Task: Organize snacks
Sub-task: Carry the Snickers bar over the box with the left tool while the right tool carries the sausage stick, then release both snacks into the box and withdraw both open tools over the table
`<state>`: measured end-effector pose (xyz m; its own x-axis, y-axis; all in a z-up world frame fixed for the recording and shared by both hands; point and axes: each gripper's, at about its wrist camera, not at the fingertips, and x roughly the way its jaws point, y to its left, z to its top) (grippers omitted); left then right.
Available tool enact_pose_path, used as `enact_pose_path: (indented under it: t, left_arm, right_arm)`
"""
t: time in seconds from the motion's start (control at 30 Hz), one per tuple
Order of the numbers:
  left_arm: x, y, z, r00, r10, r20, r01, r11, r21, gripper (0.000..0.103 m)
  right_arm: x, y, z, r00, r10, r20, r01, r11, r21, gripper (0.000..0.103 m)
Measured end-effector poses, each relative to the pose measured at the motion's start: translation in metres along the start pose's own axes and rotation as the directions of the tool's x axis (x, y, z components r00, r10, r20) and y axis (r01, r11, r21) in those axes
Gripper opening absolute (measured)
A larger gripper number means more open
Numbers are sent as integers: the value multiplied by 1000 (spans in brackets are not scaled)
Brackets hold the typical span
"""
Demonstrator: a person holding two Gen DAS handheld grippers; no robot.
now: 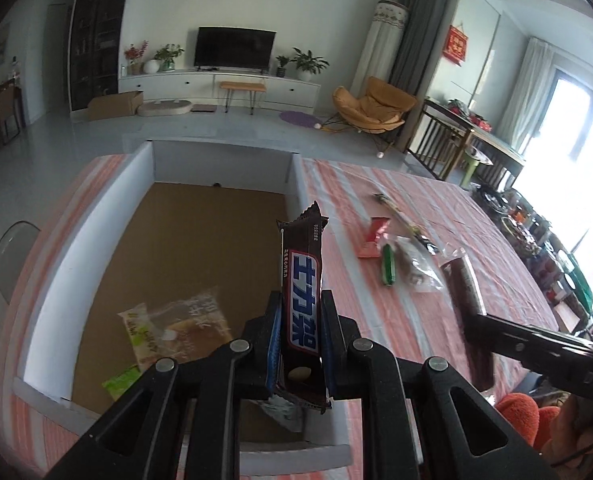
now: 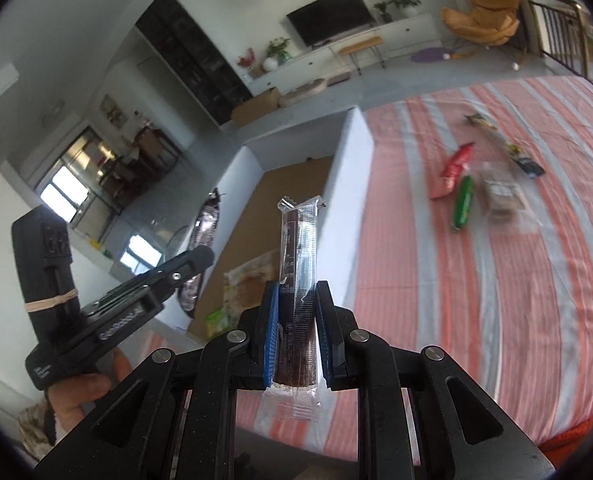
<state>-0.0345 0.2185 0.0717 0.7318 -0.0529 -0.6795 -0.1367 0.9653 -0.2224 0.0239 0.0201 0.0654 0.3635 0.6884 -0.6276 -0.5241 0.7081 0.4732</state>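
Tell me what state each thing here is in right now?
Left gripper: shut on the chocolate bar, held upright.
Right gripper: shut on the clear-wrapped dark bar.
Box: open, with a few snack packets inside.
Green snack: lying loose on the striped tablecloth.

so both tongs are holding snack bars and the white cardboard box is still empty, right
Not quite: the white cardboard box is not empty. The left wrist view shows a clear-wrapped pastry packet lying on its brown floor. Both tongs do hold bars: left a brown chocolate bar, right a clear-wrapped dark bar.
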Motion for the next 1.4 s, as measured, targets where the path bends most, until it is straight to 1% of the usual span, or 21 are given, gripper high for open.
enact_pose_path:
  t: [0.1, 0.2, 0.37, 0.43, 0.47, 0.5, 0.53, 0.6, 0.67, 0.73, 0.77, 0.83, 0.93, 1.0, 1.07, 1.1, 1.13, 1.17, 1.2, 1.3, 1.4]
  left_arm:
    - [6, 32, 5, 997, 72, 4, -71, 997, -38, 17]
    - [12, 63, 5, 990, 141, -2, -140, 987, -77, 17]
    - [38, 94, -7, 968, 249, -41, -251, 964, -90, 17]
    - [53, 99, -16, 959, 275, -72, -281, 956, -86, 18]
    - [60, 100, -19, 953, 291, -84, -297, 951, -82, 24]
    - [65, 99, -22, 948, 303, -95, -310, 947, -78, 35]
    - [69, 98, -25, 944, 314, -104, -322, 944, -73, 44]
    - [71, 89, -29, 941, 327, -90, -333, 941, -65, 79]
    - [68, 73, -31, 942, 332, -45, -334, 941, -50, 87]
    - [68, 58, -32, 950, 310, -31, -311, 950, -31, 88]
    - [67, 49, -32, 957, 287, -30, -288, 957, -23, 88]
    - [65, 28, -32, 971, 238, -22, -238, 971, -7, 88]
    - [64, -15, -35, 988, 152, -16, -151, 988, 39, 88]
    - [66, -52, -38, 996, 87, -25, -84, 993, 88, 91]
    - [71, -89, -41, 998, 26, -49, -19, 990, 137, 92]
    - [74, -109, -44, 998, -5, -70, 16, 987, 160, 92]
    - [79, -127, -46, 995, -35, -94, 51, 983, 178, 92]
    - [85, -145, -48, 990, -67, -124, 90, 978, 189, 92]
    - [91, -162, -51, 981, -106, -161, 136, 973, 188, 92]
    - [116, -204, -59, 956, -179, -234, 223, 959, 174, 92]
    - [150, -229, -70, 961, -121, -250, 177, 960, 218, 92]
  right_arm:
    - [21, 29, 18, 1000, 11, 5, -11, 997, -75, 18]
    - [48, 45, 30, 1000, 18, -14, -20, 995, -100, 18]
    - [84, 47, 24, 999, -24, -49, 18, 993, -116, 19]
    - [91, 44, 19, 997, -64, -50, 57, 989, -135, 24]
    - [92, 41, 17, 995, -83, -48, 75, 986, -148, 33]
    - [90, 38, 15, 994, -99, -38, 92, 984, -153, 53]
    - [86, 32, 12, 993, -118, -15, 114, 982, -153, 60]
    - [76, 21, 9, 983, -179, 26, 181, 971, -156, 63]
    - [64, 0, 4, 970, -239, 54, 244, 960, -137, 64]
    - [50, -32, -4, 947, -311, 79, 318, 945, -84, 68]
    - [44, -50, -9, 929, -359, 94, 365, 930, -54, 70]
    - [31, -91, -24, 868, -484, 110, 486, 874, 5, 70]
    - [17, -158, -52, 757, -650, 67, 642, 759, 108, 70]
    - [5, -197, -69, 703, -711, 31, 697, 697, 169, 70]
    - [-6, -228, -83, 666, -746, -5, 727, 648, 228, 70]
    - [-12, -241, -88, 659, -752, -26, 726, 627, 283, 70]
    - [-20, -253, -90, 675, -736, -50, 698, 616, 366, 70]
    - [-29, -261, -92, 701, -711, -44, 657, 621, 428, 70]
    - [-34, -265, -92, 711, -703, -25, 633, 623, 460, 70]
    - [-42, -264, -94, 699, -715, -8, 627, 609, 486, 70]
    - [-36, -261, -94, 681, -732, -15, 653, 598, 464, 70]
